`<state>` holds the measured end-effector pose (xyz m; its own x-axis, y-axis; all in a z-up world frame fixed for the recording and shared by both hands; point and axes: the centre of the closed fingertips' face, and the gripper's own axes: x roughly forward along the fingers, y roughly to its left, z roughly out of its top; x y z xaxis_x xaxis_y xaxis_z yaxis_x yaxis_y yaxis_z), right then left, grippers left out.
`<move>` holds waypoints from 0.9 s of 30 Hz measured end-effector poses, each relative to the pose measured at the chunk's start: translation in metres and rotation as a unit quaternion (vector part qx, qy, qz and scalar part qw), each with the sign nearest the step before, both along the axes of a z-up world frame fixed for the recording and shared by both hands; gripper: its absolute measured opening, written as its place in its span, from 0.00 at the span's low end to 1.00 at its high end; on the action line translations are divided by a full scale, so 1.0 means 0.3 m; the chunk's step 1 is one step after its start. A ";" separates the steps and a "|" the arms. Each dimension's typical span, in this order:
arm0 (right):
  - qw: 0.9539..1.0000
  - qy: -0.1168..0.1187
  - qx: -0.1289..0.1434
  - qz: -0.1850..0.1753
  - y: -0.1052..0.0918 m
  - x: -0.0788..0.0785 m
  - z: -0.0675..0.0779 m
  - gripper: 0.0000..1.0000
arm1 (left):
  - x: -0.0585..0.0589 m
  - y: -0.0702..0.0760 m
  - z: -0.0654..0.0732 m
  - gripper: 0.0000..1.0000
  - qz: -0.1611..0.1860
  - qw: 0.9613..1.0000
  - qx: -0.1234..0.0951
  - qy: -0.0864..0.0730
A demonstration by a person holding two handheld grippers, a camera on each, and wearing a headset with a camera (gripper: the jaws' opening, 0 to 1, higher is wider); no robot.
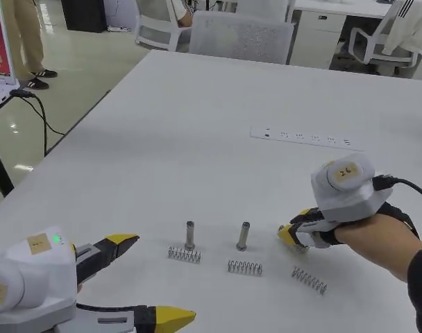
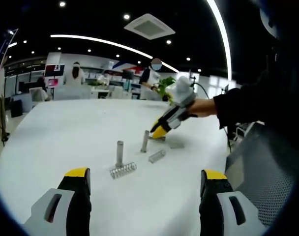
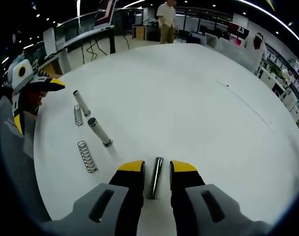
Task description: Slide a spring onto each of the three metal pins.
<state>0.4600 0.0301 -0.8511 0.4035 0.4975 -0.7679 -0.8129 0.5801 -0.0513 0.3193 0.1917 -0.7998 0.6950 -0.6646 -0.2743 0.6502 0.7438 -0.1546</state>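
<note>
The right gripper [image 3: 157, 167], held in a person's hand, lies low over the white table [image 1: 197, 111]. Its yellow-tipped jaws are drawn narrow on either side of a metal pin [image 3: 155, 178], which points forward along them. Thin gaps seem to show between the pin and each jaw in the right gripper view, so I cannot tell whether the pin is actually pinched.

In the head view, a loose spring [image 1: 309, 279] lies on the table just in front of this gripper, on the person's side. To the gripper's left, two more pins stand upright side by side, a middle pin [image 1: 243, 236] and a left pin [image 1: 189, 234]. A second spring [image 1: 245, 267] lies flat just in front of the middle pin. A third spring [image 1: 184, 254] lies at the foot of the left pin, close against its base. All three springs lie on the table and none is on a pin.

The left gripper [image 1: 150, 279] is at the near left corner of the head view. Its jaws are spread wide with nothing between them, and they point toward the pins from well apart.

A white power strip [image 1: 308, 137] lies farther back on the table. Office chairs [image 1: 239, 35] stand beyond the far edge.
</note>
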 end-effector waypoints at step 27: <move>0.999 0.019 -0.024 -0.026 0.000 0.000 -0.037 0.05 | -0.001 0.000 0.005 0.88 0.001 1.000 -0.001 -0.001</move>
<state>0.4600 0.0299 -0.8623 0.3980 0.4390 -0.8055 -0.7836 0.6193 -0.0497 0.3190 0.1917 -0.7982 0.6965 -0.6642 -0.2716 0.6496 0.7444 -0.1546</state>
